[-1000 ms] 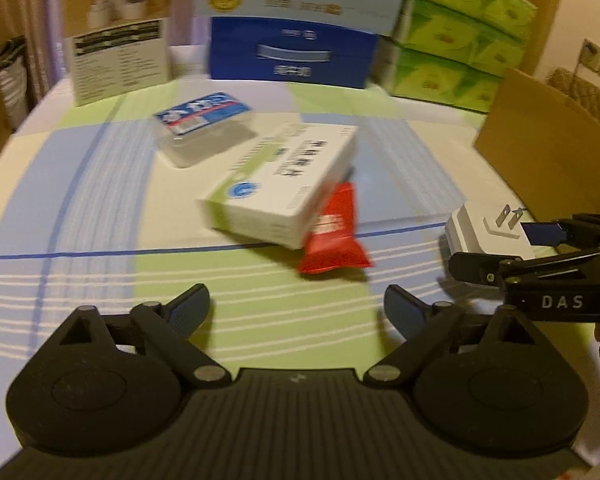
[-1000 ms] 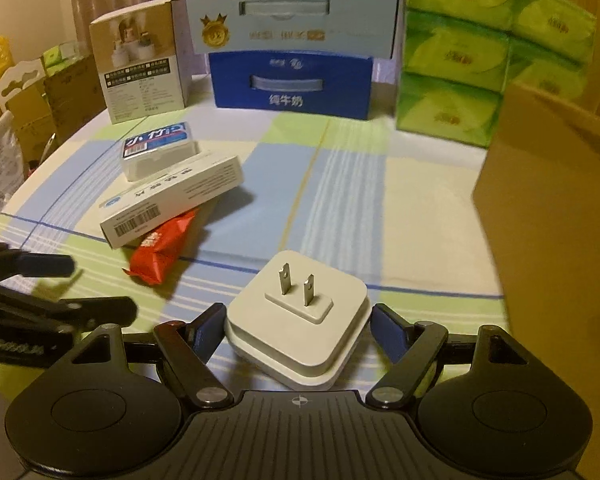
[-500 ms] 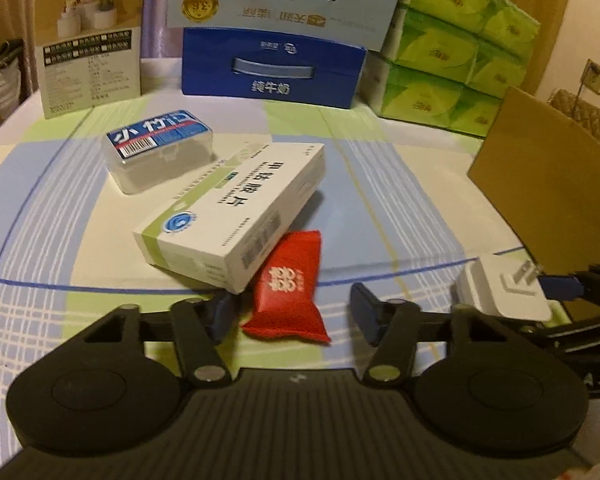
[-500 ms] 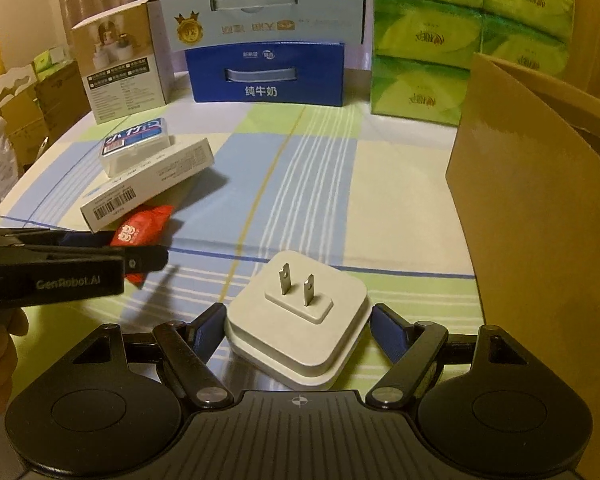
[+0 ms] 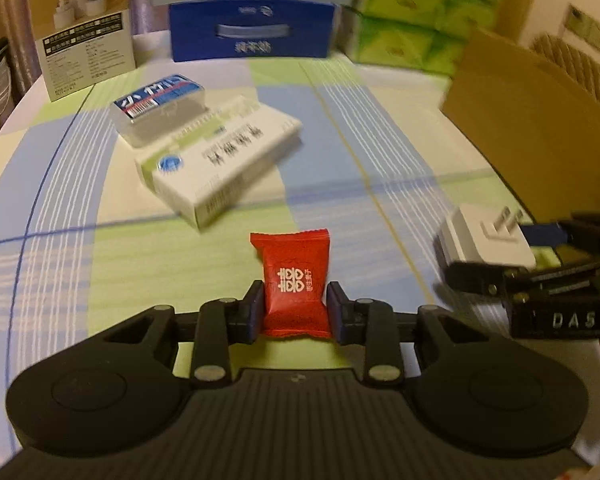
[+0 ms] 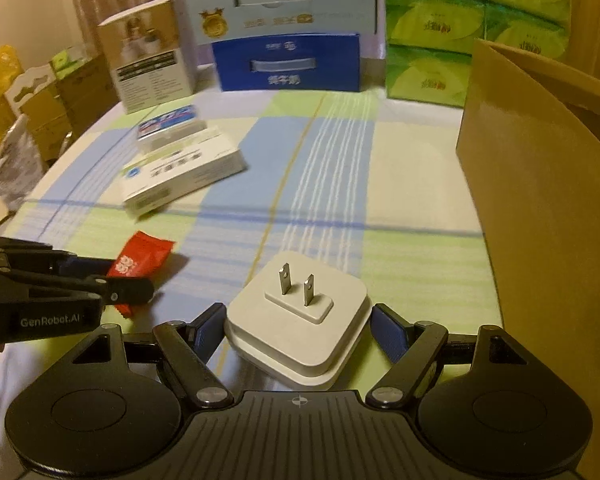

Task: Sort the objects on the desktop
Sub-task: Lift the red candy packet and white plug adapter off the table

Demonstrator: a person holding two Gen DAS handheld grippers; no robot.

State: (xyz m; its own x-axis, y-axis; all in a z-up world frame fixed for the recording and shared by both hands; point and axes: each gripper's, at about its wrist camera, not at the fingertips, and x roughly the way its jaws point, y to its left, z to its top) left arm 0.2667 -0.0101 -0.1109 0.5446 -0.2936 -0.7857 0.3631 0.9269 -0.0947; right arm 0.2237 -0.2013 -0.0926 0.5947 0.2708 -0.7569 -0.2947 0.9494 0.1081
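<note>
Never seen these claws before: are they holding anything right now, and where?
Left gripper pinches the red candy by its lower sides. Right gripper clamps the white plug by its side edges.

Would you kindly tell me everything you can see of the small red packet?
The red packet is a small pillow-shaped wrapper, glossy like foil or plastic, with crimped zigzag ends and a white double-happiness mark plus tiny white characters on its face. It looks sealed and puffed. The left gripper is shut on its lower half, one pad on each side. Whether it touches the striped tablecloth is unclear. Nothing else touches it.
</note>
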